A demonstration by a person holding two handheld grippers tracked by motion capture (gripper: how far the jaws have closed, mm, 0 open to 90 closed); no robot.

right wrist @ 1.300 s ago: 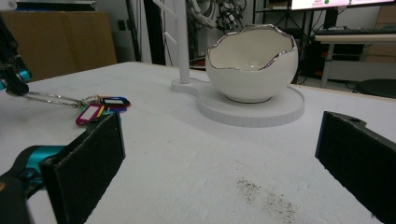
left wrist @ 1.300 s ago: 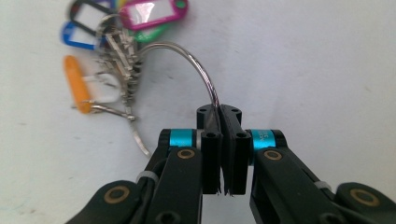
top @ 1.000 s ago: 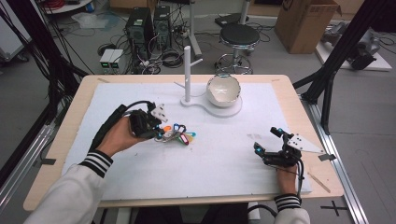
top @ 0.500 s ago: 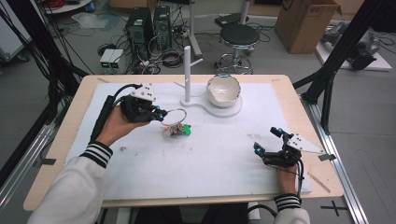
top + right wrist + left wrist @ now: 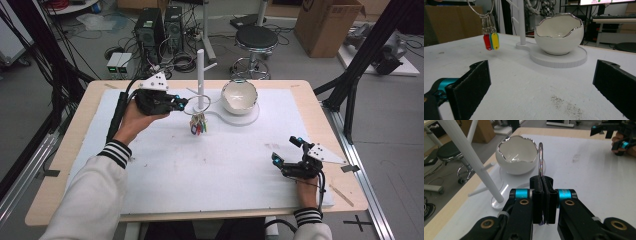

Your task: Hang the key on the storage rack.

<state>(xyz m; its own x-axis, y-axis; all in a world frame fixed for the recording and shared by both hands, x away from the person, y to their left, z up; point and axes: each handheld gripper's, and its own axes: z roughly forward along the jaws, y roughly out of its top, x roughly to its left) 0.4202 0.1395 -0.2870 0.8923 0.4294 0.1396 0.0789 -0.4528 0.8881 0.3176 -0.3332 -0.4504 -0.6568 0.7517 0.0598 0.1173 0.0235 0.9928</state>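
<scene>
— Two hand-held grippers; what does the left hand-held gripper (image 5: 181, 103) hold?
— It pinches the key ring (image 5: 196, 106) tight, coloured tags (image 5: 198, 128) dangling above the table (image 5: 70, 150) beside the white post (image 5: 201, 80).
— The right hand-held gripper (image 5: 285, 150)?
— It gapes wide, holding nothing.

Two hand-held grippers are showing: the left hand-held gripper (image 5: 181, 103) and the right hand-held gripper (image 5: 286, 151), one in each of two hands. One metal key ring (image 5: 195, 106) is hanging clear of the worktop (image 5: 225, 165), carrying a bunch of coloured tags (image 5: 198, 128); red, yellow and green are showing, exact number not countable. One white post stand (image 5: 201, 75) is standing on one white base (image 5: 250, 117), with one side peg sticking out. One eggshell-shaped bowl (image 5: 239, 96) is sitting on that base. One white mat is covering the single worktop.
</scene>
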